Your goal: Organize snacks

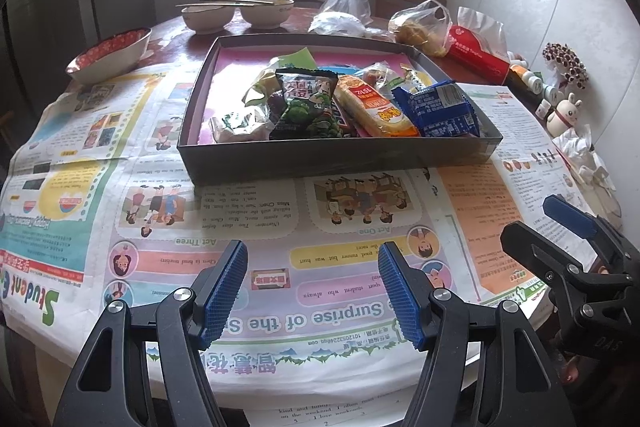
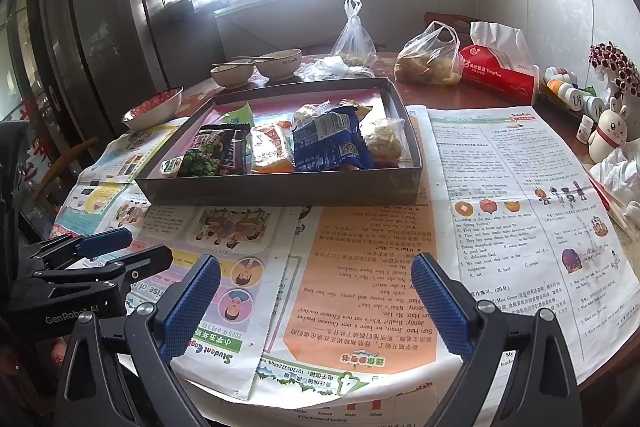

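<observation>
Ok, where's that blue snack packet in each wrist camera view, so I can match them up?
Left wrist: blue snack packet right of centre, at the dark box's near right corner.
Right wrist: blue snack packet at centre, mid-box.
Shared landmark: red tissue pack behind the box.

Glossy plastic snack wrappers (image 1: 438, 111); matt dark box (image 1: 336, 157), probably cardboard; printed paper newspaper (image 1: 248, 211); shiny metal bowl (image 2: 154, 111).

Newspapers (image 1: 280, 211) cover the round table's near half. Toward its far edge stand two bowls (image 1: 236, 13) with chopsticks (image 1: 224, 3) across them. A red tissue pack (image 2: 500, 75) and a rabbit figurine (image 2: 608, 135) sit along the right edge.
</observation>
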Motion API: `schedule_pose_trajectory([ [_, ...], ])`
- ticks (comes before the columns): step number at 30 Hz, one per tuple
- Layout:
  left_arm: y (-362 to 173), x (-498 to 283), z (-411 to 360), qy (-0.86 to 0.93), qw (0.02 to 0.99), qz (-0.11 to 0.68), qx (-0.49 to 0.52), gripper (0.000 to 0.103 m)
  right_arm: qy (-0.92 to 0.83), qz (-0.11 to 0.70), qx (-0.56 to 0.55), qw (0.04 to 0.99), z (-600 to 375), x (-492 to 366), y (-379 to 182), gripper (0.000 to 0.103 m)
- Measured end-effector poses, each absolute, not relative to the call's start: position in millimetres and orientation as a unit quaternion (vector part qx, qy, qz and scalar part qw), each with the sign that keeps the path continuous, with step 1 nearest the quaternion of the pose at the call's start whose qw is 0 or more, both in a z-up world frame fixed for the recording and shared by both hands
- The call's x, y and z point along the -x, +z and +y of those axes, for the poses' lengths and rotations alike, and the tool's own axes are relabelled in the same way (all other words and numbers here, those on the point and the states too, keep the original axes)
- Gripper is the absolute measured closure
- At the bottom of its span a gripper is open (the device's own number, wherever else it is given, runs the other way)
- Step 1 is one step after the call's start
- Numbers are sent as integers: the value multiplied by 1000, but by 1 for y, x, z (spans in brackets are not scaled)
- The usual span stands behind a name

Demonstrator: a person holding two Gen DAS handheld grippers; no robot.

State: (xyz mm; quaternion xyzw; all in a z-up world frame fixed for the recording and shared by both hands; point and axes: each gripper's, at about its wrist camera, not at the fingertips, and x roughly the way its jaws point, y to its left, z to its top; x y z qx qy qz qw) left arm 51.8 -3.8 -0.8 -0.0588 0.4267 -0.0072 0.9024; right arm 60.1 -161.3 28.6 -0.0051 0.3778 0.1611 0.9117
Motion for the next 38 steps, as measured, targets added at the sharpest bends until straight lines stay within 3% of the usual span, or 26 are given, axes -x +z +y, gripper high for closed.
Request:
schedule_pose_trajectory([
  [24, -2, -53, -2, 2, 904, 424, 54, 33, 145, 375, -10, 915, -172, -70, 29, 6],
  [38, 12, -81, 56, 57, 913, 396, 83, 33, 61, 405, -26, 912, -226, -142, 28, 3],
])
